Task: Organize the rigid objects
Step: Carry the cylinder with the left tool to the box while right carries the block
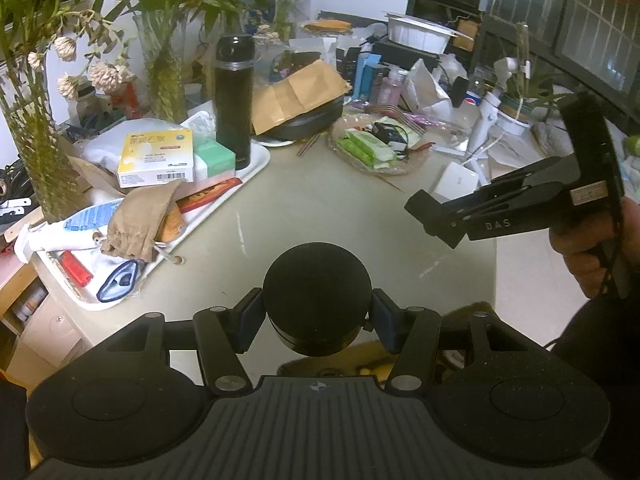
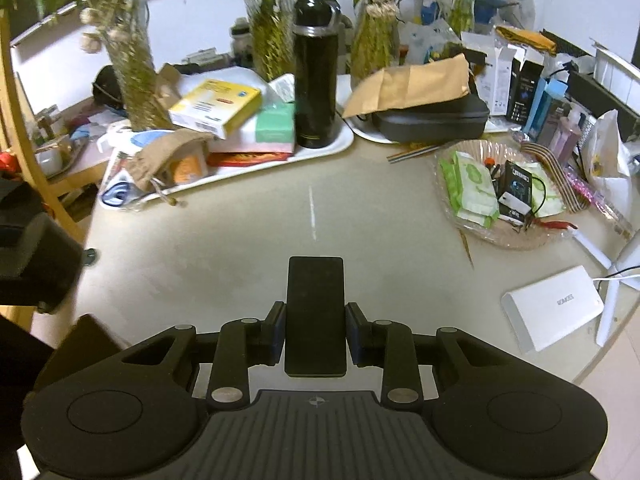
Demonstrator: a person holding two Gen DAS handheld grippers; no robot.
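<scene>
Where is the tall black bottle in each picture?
Left wrist view: the tall black bottle stands upper left of centre, on the white tray.
Right wrist view: the bottle stands top centre, on the tray's right end.
Shared landmark: the yellow box left of it.

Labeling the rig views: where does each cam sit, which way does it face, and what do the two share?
Left wrist: on the left gripper, facing forward across the table; it grips a round black jar; the right gripper and the person's hand show at right.
Right wrist: on the right gripper, facing the same way; it grips a flat black slab; a dark, blurred shape sits at the left edge.
Shared: black flask, yellow box, white tray, white power bank.
</scene>
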